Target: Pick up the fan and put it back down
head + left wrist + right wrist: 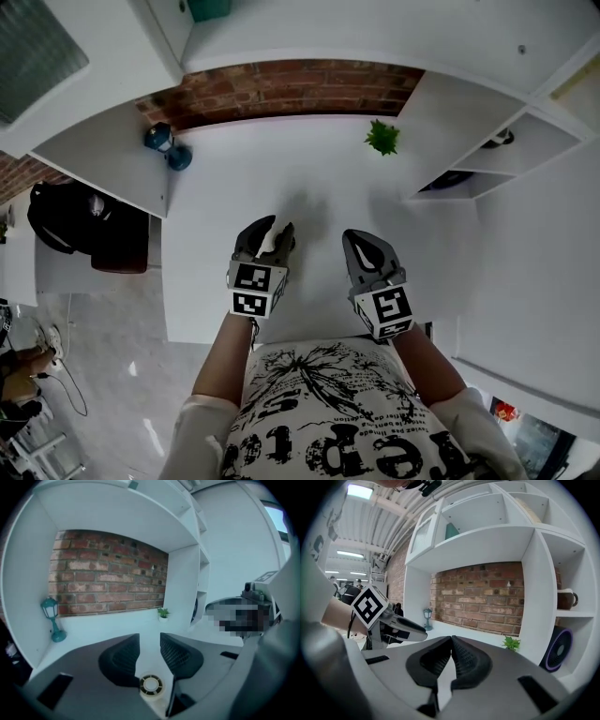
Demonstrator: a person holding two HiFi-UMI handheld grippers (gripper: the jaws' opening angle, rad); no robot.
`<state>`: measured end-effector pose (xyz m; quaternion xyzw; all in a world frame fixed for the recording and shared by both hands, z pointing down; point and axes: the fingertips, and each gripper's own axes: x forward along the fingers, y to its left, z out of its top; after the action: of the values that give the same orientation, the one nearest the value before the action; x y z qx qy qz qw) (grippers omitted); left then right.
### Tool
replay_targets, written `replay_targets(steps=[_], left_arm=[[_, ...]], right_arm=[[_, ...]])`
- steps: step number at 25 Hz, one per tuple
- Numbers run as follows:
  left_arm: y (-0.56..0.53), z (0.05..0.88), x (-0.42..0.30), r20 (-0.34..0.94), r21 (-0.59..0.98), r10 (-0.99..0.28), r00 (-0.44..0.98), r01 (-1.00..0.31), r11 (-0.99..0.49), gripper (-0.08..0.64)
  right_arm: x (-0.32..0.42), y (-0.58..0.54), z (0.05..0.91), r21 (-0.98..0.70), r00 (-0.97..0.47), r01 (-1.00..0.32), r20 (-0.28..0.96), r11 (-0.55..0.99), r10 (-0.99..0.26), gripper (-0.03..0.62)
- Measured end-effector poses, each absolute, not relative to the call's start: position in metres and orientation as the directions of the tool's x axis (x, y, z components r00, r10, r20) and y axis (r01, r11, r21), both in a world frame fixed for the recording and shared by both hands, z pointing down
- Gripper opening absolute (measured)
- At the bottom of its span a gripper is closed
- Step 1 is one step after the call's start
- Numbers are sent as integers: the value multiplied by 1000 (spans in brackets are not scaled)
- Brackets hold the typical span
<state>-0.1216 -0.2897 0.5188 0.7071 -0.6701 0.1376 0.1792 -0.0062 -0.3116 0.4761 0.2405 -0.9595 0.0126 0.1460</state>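
Small white fan with round cream grille (pixel 151 685) gripped in left tongs (pixel 274 228), held above white tabletop (pixel 309 178), just ahead of person's torso. Tong pads seen pressed on fan's sides, white body showing in gap between them. Right tongs (pixel 451 639) clenched tip to tip, nothing gripped, held just beside left tongs. Teal lantern-shaped lamp (pixel 167 145) spotted at tabletop's far left by red brick wall (pixel 281 89), small green potted plant (pixel 382 138) at far right.
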Motion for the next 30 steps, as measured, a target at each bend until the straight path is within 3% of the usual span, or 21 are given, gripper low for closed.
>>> replay_targets(steps=[5, 7, 15, 21, 30], left_arm=[[-281, 469, -126, 338, 29, -940, 54, -998, -47, 32], [-275, 454, -126, 314, 22, -948, 55, -998, -51, 17], [-246, 383, -129, 150, -28, -987, 58, -998, -63, 14], [-221, 346, -124, -12, 23, -996, 83, -996, -83, 15], [-214, 335, -120, -52, 21, -995, 82, -996, -83, 15]], right_arm=[[-13, -301, 448, 71, -858, -456, 229, 887, -459, 15], [-14, -297, 437, 79, -864, -453, 208, 888, -459, 15], [-12, -288, 393, 108, -887, -439, 109, 892, -449, 15], [-6, -279, 369, 149, -913, -397, 42, 906, -406, 15], [-1, -276, 354, 143, -917, -393, 5, 908, -398, 14]])
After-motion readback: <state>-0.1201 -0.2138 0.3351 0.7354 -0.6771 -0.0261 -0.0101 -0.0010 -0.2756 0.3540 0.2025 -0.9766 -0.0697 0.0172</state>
